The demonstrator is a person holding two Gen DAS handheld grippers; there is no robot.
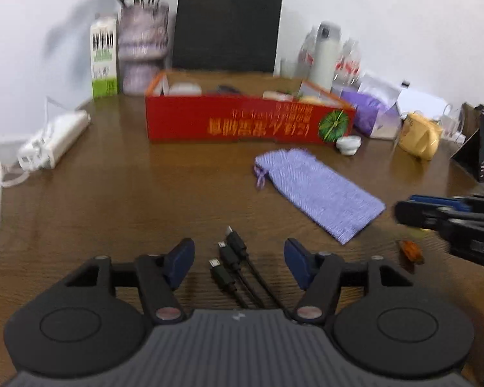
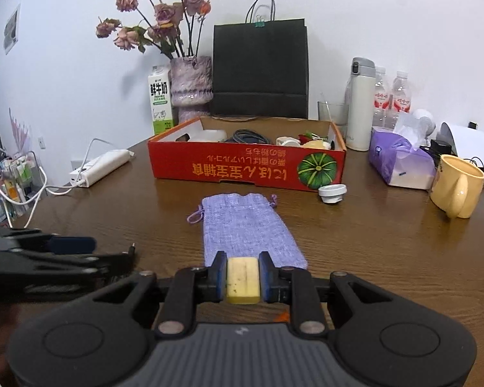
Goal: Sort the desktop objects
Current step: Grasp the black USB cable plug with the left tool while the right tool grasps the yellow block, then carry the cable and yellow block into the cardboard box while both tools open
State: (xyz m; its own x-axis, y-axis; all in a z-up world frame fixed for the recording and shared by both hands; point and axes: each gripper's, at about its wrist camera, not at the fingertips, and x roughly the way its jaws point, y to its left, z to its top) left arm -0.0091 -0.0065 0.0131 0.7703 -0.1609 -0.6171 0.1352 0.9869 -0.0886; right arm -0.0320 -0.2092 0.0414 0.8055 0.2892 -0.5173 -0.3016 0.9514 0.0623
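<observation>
Cable (image 1: 232,264) ends behind left claw (image 1: 238,262)

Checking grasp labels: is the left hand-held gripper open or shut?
Open: the left hand-held gripper stands wide around the black cable plugs, pads clear.

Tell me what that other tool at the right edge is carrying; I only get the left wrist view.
Observer: The right gripper has its fingers shut on a pale yellow block, maybe an eraser.
Operator: Where is it?
Observer: Its camera shows the near end of the purple pouch just beyond the block.
Operator: Anything in the red box? It's blurred here.
Observer: A coil of dark cable lies near the middle of the red box.
</observation>
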